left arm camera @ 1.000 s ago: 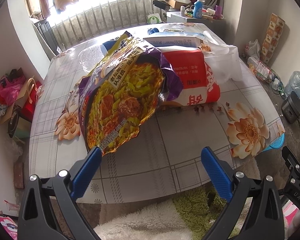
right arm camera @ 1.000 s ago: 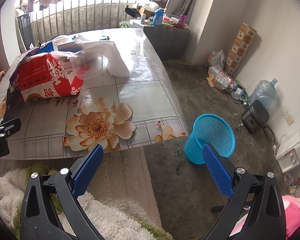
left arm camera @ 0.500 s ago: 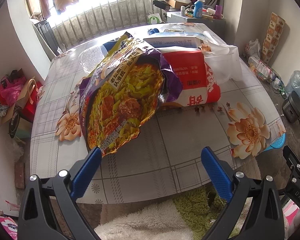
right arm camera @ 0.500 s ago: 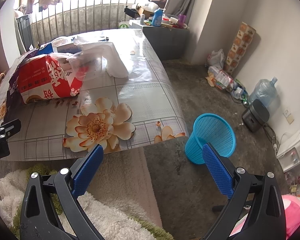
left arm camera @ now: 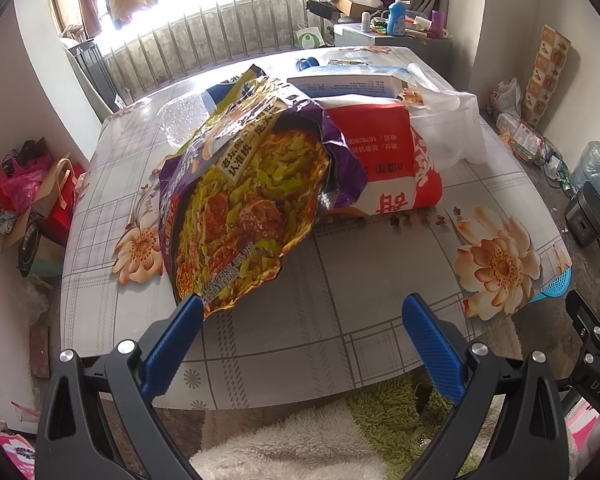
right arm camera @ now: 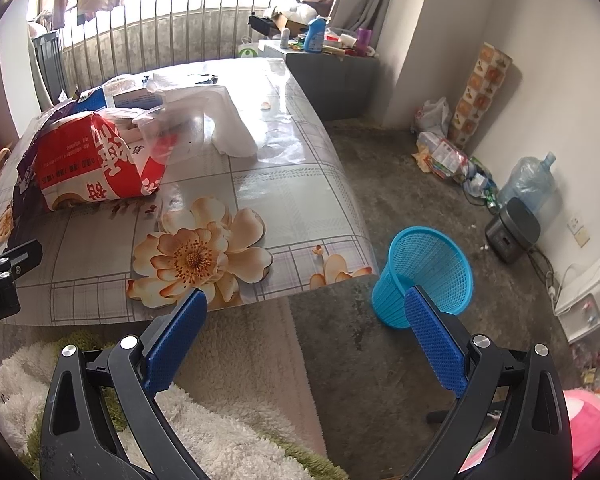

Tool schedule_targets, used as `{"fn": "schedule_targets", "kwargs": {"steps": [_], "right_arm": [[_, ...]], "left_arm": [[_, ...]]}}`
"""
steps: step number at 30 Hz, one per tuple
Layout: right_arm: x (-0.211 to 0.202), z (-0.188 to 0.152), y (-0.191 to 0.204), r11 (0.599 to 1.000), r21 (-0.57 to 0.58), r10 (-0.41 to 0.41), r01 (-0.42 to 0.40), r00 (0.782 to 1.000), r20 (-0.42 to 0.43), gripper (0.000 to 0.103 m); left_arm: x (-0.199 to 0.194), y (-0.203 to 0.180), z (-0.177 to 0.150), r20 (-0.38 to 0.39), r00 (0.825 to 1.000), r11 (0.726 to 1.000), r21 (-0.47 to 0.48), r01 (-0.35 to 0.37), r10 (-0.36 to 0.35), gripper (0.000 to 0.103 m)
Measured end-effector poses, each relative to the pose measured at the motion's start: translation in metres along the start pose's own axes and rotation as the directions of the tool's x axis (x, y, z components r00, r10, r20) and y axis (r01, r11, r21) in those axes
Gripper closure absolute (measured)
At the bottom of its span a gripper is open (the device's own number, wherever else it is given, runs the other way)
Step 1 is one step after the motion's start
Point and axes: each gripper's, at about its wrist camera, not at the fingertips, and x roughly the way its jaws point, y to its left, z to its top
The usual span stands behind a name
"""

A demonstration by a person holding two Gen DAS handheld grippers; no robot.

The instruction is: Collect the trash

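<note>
Left tongs gape wide at the noodle wrapper overhanging the worktop, perhaps touching; right tongs gape empty beside the blue basket, likely its destination.

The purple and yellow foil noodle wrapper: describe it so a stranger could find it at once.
On the flower-print table, find the heap of packaging. The purple and yellow foil noodle wrapper lies at its front left, leaning on the red and white bag. It alone is crinkled, torn open and printed with noodles and meatballs.
</note>
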Motion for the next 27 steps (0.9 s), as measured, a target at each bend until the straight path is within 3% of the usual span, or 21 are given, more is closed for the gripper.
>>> {"fn": "schedule_targets", "kwargs": {"steps": [27], "right_arm": [[-0.0009,0.007,-0.0079,0.999,0.053,0.008,-0.01,0.999,0.035,0.008]], "left_arm": [[-0.005,-0.0041,-0.0002,0.025,0.999,0.999,0.016,0.029,-0.029,0.006]]}}
